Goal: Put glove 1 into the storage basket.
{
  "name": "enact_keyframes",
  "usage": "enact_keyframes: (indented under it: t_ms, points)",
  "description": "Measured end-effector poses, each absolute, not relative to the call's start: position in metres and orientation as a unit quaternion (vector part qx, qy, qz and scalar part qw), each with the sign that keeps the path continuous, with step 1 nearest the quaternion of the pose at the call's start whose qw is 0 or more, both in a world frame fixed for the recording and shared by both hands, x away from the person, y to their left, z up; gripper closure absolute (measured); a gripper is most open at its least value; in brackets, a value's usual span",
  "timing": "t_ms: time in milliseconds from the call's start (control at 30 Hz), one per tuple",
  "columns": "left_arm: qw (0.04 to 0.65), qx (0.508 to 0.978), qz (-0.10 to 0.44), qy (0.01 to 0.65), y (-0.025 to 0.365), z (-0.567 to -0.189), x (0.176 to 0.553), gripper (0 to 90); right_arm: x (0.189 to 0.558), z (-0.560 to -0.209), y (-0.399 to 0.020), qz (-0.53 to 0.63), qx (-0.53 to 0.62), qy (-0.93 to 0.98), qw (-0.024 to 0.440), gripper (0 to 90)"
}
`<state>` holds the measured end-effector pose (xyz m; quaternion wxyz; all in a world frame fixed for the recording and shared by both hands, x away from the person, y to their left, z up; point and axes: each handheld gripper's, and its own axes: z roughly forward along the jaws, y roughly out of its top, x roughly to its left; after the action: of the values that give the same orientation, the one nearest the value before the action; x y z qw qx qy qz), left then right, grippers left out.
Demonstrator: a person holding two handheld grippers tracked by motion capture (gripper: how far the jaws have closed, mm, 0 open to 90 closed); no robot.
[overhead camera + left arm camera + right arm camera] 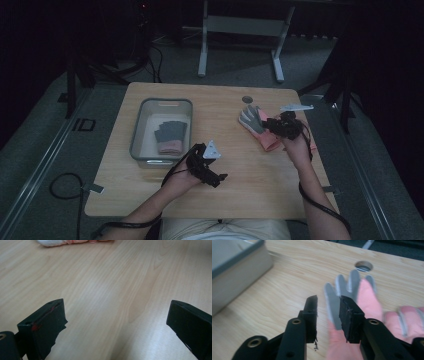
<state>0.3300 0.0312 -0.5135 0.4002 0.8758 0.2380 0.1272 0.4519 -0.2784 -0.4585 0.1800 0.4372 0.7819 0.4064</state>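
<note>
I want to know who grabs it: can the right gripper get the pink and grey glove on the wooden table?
Probably yes: the right gripper is right at the pink and grey glove, with nothing in between.

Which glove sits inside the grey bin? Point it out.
The dark-palmed glove with the pink cuff, lying in the grey bin; the other gloves lie on the bare table by the right gripper.

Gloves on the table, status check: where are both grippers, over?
Right gripper at the pink-and-grey glove, jaws narrowed, glove not clamped. Left gripper open over bare table. One glove already in grey bin. Nothing blocking.
</note>
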Motion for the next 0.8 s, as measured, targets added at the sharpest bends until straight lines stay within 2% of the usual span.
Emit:
enact_keyframes:
  t_ms: [267,500,800]
  points:
    - [0.432,0.851,0.133,0.268,0.041,-0.532,0.311,2.0,0.476,-0.471,-0.276,0.376,0.401,0.815,0.183,70.9]
    - [0.436,0.838,0.171,0.280,0.041,-0.550,0.295,2.0,0.499,-0.495,-0.267,0.348,0.379,0.841,0.170,65.5]
    - [0.438,0.837,0.172,0.279,0.039,-0.558,0.287,2.0,0.516,-0.527,-0.266,0.313,0.380,0.857,0.155,69.6]
